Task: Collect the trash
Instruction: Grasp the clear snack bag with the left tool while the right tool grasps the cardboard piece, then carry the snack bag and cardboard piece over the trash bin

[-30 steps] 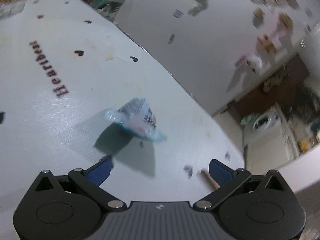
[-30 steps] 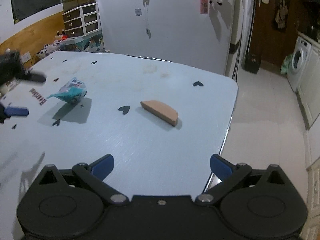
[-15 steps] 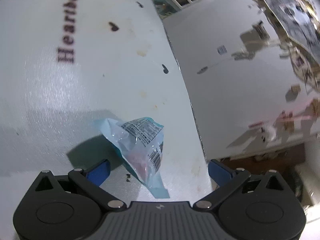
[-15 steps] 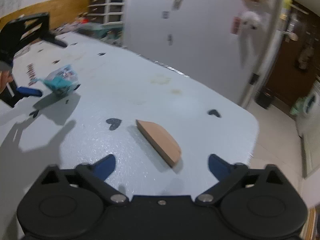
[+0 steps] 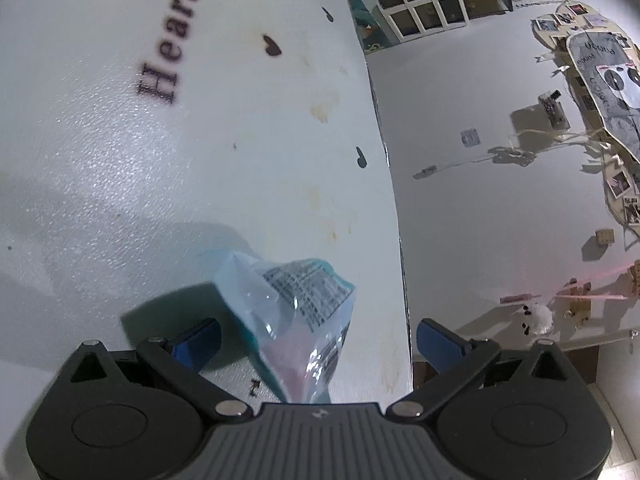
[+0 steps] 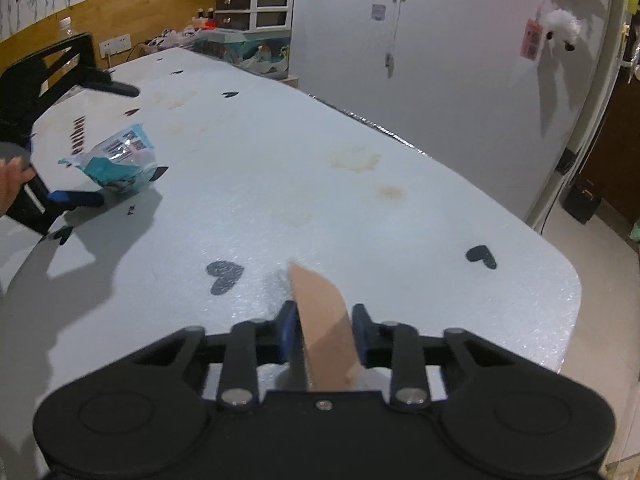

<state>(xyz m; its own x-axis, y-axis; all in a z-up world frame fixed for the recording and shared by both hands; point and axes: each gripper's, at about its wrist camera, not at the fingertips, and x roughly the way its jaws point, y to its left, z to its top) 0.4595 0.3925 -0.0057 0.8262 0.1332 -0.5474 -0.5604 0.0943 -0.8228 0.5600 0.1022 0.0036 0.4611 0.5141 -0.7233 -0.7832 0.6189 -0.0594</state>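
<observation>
A crumpled teal and clear snack wrapper (image 5: 296, 320) lies on the pale blue table (image 5: 120, 184). My left gripper (image 5: 318, 338) is open, its blue fingers on either side of the wrapper. The wrapper (image 6: 118, 158) and the left gripper (image 6: 60, 152) also show at the left of the right wrist view. My right gripper (image 6: 324, 334) is shut on a tan half-round wedge (image 6: 324, 324), held on edge at the table surface.
The table (image 6: 360, 208) has black heart marks, brown stains and "Heartbeat" lettering (image 5: 172, 44). Its far edge meets a white wall (image 5: 480, 184); its rounded right corner (image 6: 568, 276) drops to the floor. Drawers (image 6: 256, 0) stand beyond.
My right gripper moved onto the tan wedge and shut on it. My left gripper came closer, so the wrapper now lies between its open fingers.
</observation>
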